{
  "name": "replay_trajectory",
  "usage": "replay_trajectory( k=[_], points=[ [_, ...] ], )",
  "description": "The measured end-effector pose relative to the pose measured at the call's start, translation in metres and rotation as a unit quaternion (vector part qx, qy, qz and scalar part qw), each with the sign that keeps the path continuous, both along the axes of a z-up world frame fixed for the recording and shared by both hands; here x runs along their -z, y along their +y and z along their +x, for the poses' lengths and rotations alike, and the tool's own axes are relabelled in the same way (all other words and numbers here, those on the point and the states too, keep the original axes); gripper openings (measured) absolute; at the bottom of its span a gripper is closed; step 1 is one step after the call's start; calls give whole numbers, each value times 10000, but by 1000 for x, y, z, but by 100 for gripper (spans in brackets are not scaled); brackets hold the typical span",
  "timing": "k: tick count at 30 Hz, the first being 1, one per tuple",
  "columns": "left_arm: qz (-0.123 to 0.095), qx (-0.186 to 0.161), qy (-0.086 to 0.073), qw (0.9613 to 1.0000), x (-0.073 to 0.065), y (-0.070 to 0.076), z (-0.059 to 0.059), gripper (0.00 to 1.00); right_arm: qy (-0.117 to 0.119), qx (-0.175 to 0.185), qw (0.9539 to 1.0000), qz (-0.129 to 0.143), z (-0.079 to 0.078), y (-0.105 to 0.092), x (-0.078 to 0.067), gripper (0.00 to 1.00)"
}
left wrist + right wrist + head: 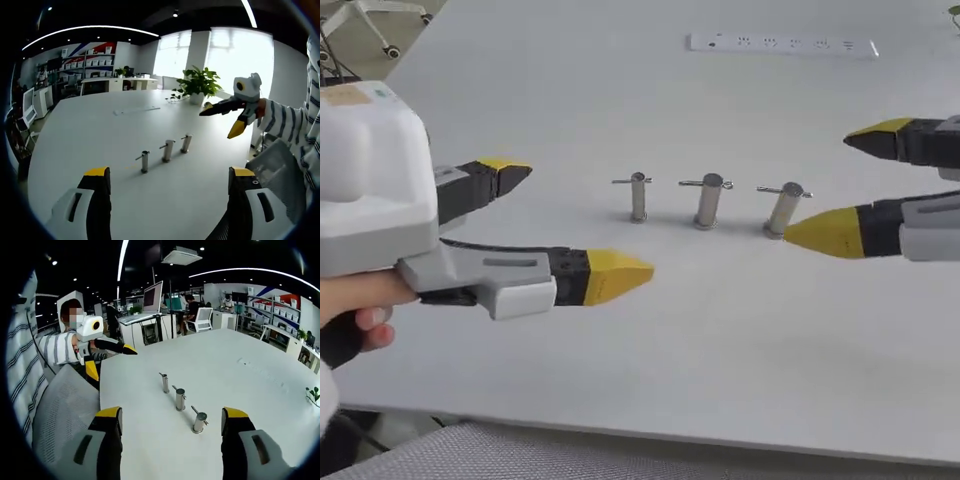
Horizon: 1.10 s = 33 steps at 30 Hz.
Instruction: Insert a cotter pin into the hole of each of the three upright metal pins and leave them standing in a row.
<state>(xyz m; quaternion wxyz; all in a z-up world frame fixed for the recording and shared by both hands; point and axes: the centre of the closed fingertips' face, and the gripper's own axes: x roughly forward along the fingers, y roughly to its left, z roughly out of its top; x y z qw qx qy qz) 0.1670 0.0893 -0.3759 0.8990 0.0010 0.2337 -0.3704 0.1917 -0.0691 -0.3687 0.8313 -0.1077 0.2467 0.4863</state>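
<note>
Between the wide-open, empty yellow-tipped jaws of the left gripper (pixel 590 220) and right gripper (pixel 817 188), three metal pins (pixel 708 205) stand upright in a row on the white counter (pixel 720 350), a cotter pin (pixel 705 184) through each head. The rightmost pin (pixel 783 210) is just beside the right gripper's lower jaw. Open counter surrounds the row; a power strip (pixel 780 44) lies well beyond.

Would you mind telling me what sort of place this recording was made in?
Probably an open-plan office or workshop: a large white table, wall shelves stocked with bins, and a desk behind with a screen and an office chair.
</note>
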Motion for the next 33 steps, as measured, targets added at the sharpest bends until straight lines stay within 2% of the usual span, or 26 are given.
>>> replay_trajectory(
  k=[3, 6, 10, 16, 20, 23, 27, 33],
  points=[
    [32, 63, 102, 9999, 4, -1, -1, 98, 125, 130, 9998, 42, -7, -6, 3, 82],
    [67, 53, 109, 9999, 5, -1, 1, 98, 236, 231, 9994, 51, -8, -12, 6, 83],
    [-22, 26, 131, 9999, 5, 0, 1, 98, 397, 412, 9983, 123, -9, -17, 9, 91],
    [-119, -50, 245, 9996, 8, 2, -1, 98, 462, 775, 9955, 304, -9, -25, 8, 93],
    [-175, -127, 319, 9993, 11, 5, 0, 98, 451, 816, 9950, 344, -11, -26, 8, 98],
    [-190, -190, 352, 9990, 13, 7, 1, 98, 461, 944, 9940, 318, -10, -29, 9, 98],
    [-211, -183, 381, 9989, 13, 7, 0, 97, 528, 1010, 9926, 413, -12, -31, 10, 97],
    [-196, -206, 461, 9985, 18, 9, 0, 97, 647, 1116, 9910, 343, -17, -36, 17, 97]
  ],
)
